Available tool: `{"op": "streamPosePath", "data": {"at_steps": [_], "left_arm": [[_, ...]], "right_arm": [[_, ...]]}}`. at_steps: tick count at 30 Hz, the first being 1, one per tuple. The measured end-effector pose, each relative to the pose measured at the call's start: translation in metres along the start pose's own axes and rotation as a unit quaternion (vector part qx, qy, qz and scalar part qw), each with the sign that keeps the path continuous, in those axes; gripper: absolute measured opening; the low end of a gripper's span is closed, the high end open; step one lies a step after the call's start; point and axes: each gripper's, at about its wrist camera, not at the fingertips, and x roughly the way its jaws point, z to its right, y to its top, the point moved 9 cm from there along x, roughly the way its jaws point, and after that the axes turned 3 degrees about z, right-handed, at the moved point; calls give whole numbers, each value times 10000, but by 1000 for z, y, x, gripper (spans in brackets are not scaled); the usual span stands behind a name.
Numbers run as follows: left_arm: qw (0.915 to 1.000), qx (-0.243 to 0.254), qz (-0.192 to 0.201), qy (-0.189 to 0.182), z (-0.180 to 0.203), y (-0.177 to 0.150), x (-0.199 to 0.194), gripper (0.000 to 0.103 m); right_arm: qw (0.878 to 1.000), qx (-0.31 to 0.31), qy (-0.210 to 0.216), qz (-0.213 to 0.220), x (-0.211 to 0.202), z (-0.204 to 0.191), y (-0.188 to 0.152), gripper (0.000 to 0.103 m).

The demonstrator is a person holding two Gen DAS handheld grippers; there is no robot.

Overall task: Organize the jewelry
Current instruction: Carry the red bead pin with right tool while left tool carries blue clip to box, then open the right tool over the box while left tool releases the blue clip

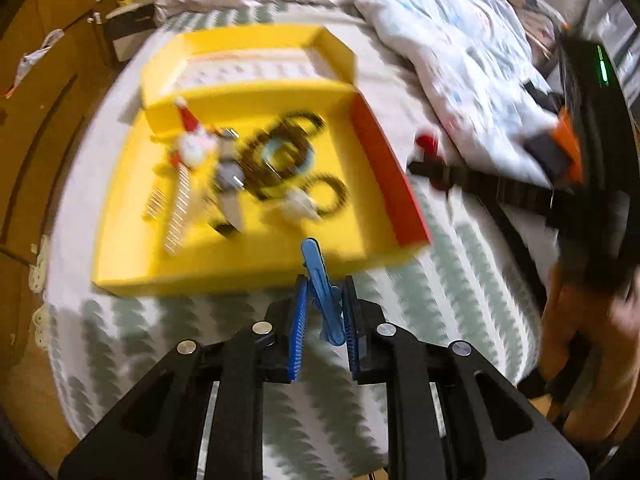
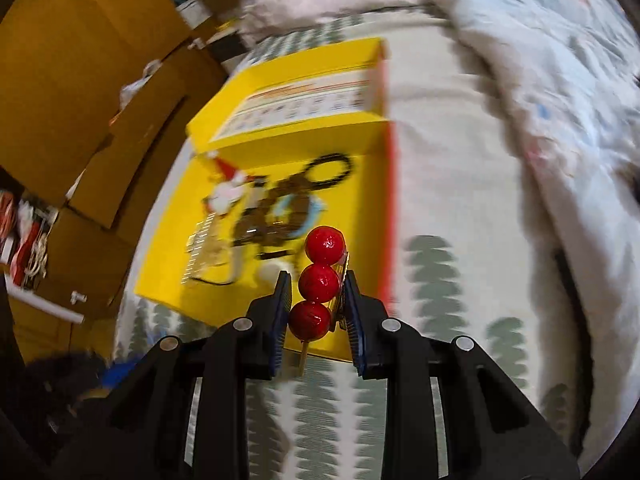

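Observation:
A yellow box lies open on the bed and holds several pieces: a Santa hair clip, dark bead bracelets and silver combs. My left gripper is shut on a blue hair clip, held just before the box's near edge. My right gripper is shut on a hair clip with three red balls, above the near right corner of the box. The right gripper also shows in the left wrist view, right of the box.
The box lid stands open behind the box. A rumpled white quilt lies to the right and a pink one behind. Wooden cupboards stand along the left of the bed. The bedsheet has a green tree pattern.

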Motion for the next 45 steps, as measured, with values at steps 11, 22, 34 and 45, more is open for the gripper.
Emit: {"op": "streamPosePath", "data": {"at_steps": [11, 22, 34, 45], "left_arm": [[9996, -270, -11, 120, -63, 75, 37, 17], [9983, -170, -552, 118, -81, 84, 116, 17], [9969, -280, -712, 181, -104, 83, 146, 17], [9964, -217, -762, 293, -110, 79, 154, 18]], "right_arm": [[9986, -287, 85, -426, 58, -35, -3, 27], [9957, -364, -353, -780, 88, -13, -19, 27], [9925, -388, -708, -918, 111, -4, -22, 27], [9918, -376, -831, -894, 116, 4, -22, 28]]}}
